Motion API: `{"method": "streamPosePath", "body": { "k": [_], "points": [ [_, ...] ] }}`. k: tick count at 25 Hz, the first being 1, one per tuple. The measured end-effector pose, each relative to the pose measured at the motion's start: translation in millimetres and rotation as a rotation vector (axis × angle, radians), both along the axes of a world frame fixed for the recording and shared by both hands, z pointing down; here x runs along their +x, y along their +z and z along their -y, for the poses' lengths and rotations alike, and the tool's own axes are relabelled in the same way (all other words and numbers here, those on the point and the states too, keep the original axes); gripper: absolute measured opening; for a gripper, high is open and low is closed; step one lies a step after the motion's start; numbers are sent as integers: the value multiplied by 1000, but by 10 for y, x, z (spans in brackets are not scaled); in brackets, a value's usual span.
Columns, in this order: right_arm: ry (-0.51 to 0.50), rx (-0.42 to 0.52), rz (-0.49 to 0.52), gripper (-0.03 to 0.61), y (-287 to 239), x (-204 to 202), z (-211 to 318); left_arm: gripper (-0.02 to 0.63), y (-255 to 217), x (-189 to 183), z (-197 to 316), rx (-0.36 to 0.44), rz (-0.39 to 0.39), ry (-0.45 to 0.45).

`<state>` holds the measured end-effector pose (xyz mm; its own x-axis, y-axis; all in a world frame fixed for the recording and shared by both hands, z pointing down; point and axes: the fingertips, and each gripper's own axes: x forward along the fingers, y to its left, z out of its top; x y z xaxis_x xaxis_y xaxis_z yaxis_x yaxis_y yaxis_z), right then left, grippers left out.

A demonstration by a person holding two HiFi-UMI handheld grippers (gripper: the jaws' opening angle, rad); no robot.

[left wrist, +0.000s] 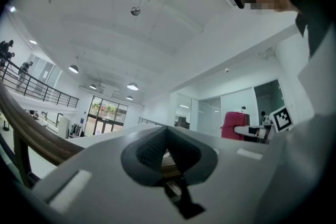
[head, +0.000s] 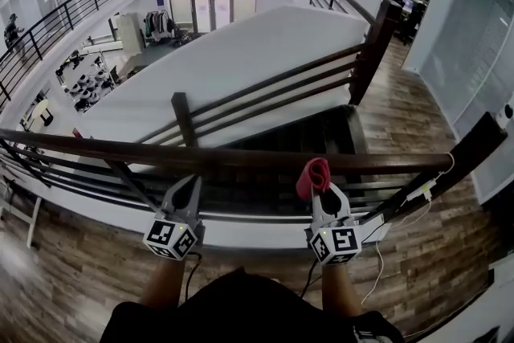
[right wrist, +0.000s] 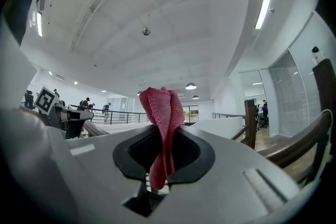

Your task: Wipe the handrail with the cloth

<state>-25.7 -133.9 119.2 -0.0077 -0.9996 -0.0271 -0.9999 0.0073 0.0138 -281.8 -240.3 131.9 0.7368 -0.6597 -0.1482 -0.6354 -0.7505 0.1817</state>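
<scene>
A wooden handrail (head: 241,157) crosses the hall. The right hand-held gripper (head: 322,192) pinches a red cloth (head: 313,176); the left hand-held gripper (head: 192,182) is closed.

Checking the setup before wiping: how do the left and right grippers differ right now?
The right gripper is shut on the red cloth; the left gripper is shut and empty. The right gripper's cloth overlaps the handrail in the head view; the left gripper's fingers end just below it. Both point up at the handrail.
</scene>
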Motion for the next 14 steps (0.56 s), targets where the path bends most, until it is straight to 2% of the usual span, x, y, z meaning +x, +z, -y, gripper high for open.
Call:
{"method": "streamPosePath", "body": {
  "k": [8,14],
  "points": [
    [-55,-17,9,40,56,-108,66,0,110,-93,-20,-27,2,-26],
    [-117,-36,71,40,103,-248,75,0,101,-8,-135,-18,-6,-6]
  ]
}}
